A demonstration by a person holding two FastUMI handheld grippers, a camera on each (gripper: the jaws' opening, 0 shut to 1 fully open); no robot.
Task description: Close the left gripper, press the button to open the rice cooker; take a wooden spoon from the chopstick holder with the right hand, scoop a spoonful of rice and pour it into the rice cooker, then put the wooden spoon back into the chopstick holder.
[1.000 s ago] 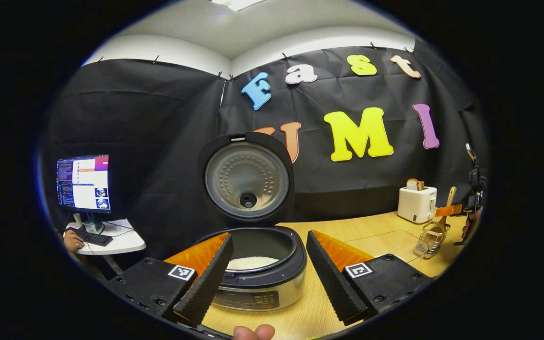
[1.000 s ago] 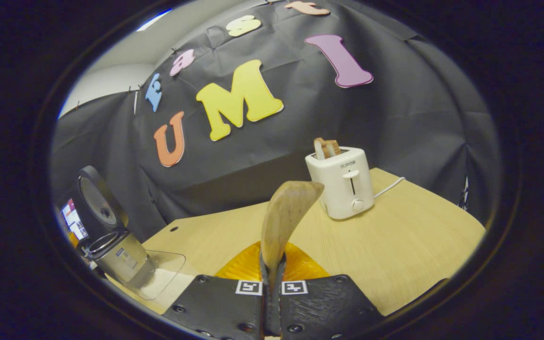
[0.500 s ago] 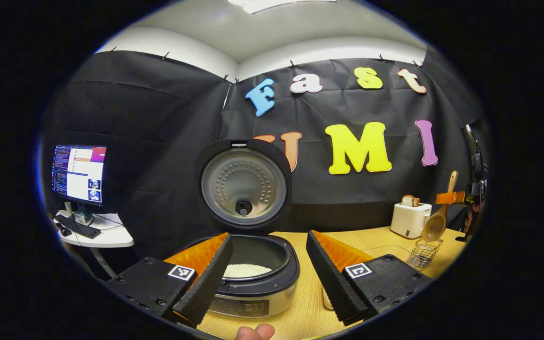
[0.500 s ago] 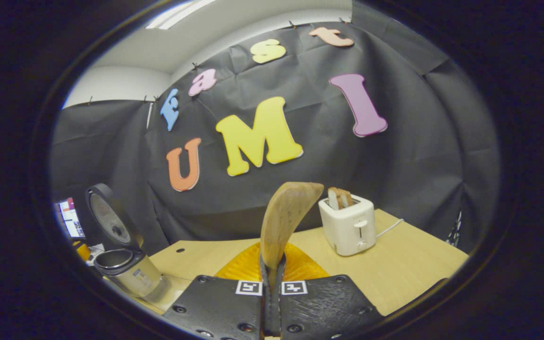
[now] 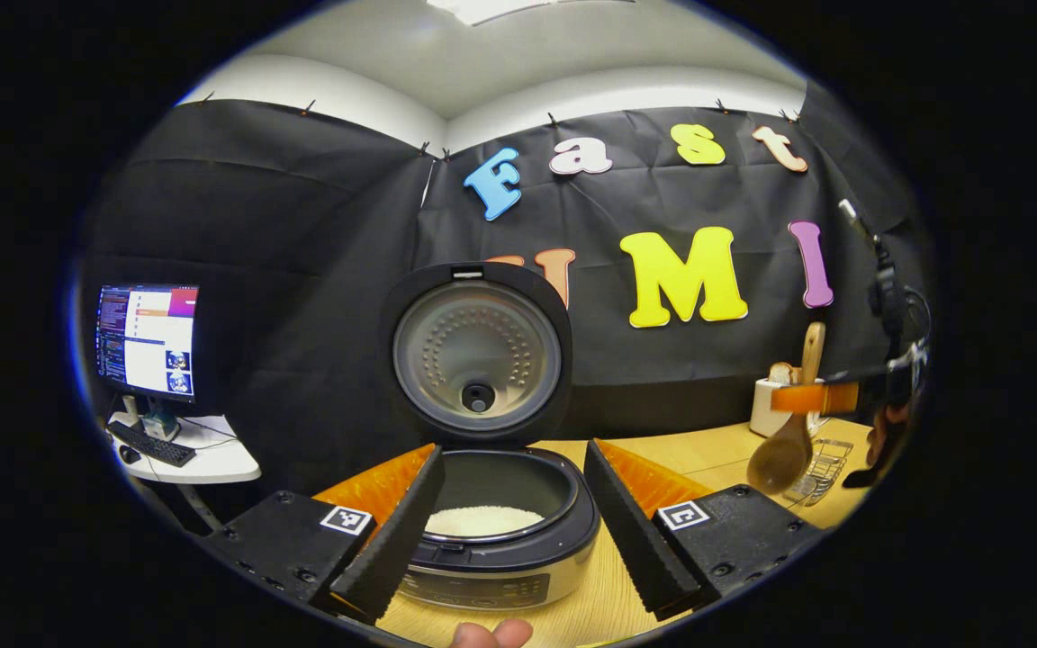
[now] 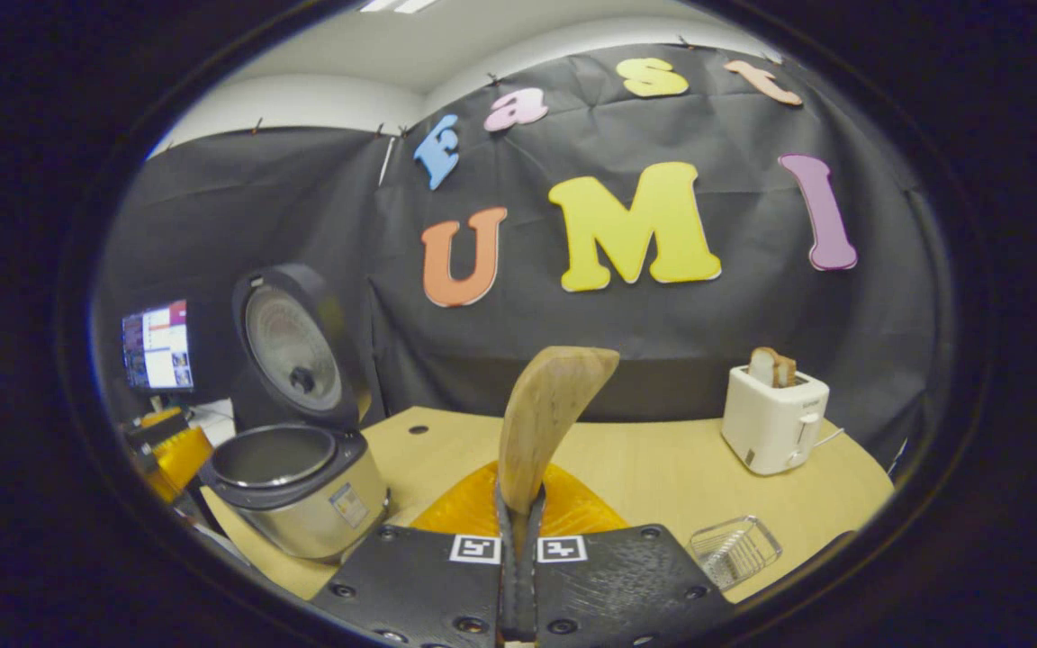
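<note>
The rice cooker (image 5: 491,558) stands open just ahead of my left gripper (image 5: 518,589), lid (image 5: 477,360) upright and white rice (image 5: 482,520) in the pot. The left gripper is open, one finger on either side of the pot and touching nothing. My right gripper (image 6: 518,526) is shut on the handle of the wooden spoon (image 6: 544,418), whose bowl points up and forward. In the left gripper view the spoon (image 5: 780,459) hangs bowl-down from the right gripper (image 5: 829,396), just above and left of the wire chopstick holder (image 5: 820,468). The cooker (image 6: 298,490) lies to the spoon's left.
A white toaster (image 6: 772,418) with bread stands at the back right of the wooden table (image 6: 662,477). The wire holder (image 6: 734,549) sits near the table's front right. A monitor (image 5: 145,340) and a keyboard rest on a side desk at the left. A fingertip (image 5: 487,633) shows at the bottom edge.
The right gripper has lifted the spoon out of the wire holder and swung left, bringing the cooker closer into its view. The left gripper stays open at the cooker.
</note>
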